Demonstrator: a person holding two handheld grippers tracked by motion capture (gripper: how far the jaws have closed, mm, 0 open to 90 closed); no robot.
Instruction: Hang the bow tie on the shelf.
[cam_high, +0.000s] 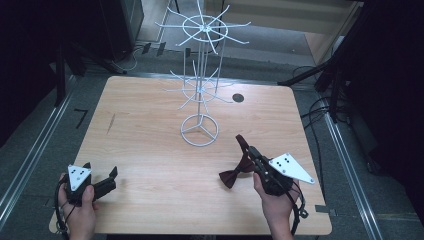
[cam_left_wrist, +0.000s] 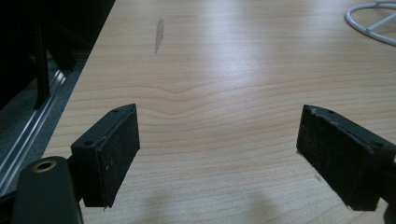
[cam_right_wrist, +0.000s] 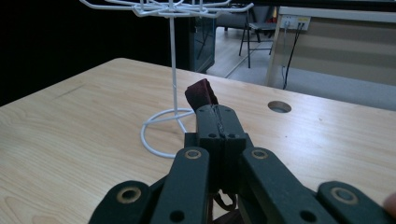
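Note:
A dark red bow tie (cam_high: 235, 175) with its neck strap (cam_high: 242, 143) hangs from my right gripper (cam_high: 254, 152), which is shut on the strap at the table's right front. In the right gripper view the jaws are pressed together around the strap (cam_right_wrist: 201, 93), whose red loop sticks up past the tips. A white wire display stand (cam_high: 200, 75) with hooked arms rises at the table's middle back; its ring base (cam_right_wrist: 161, 128) lies just beyond the right gripper (cam_right_wrist: 217, 119). My left gripper (cam_high: 102, 172) rests at the front left, open, with bare wood between its pads (cam_left_wrist: 114, 154).
The wooden table (cam_high: 150, 165) has a round cable hole (cam_high: 238, 98) at the back right. Dark floor, metal rails and cables surround it. In the left gripper view the stand's base (cam_left_wrist: 373, 23) shows at the upper right, and the table's left edge runs close by.

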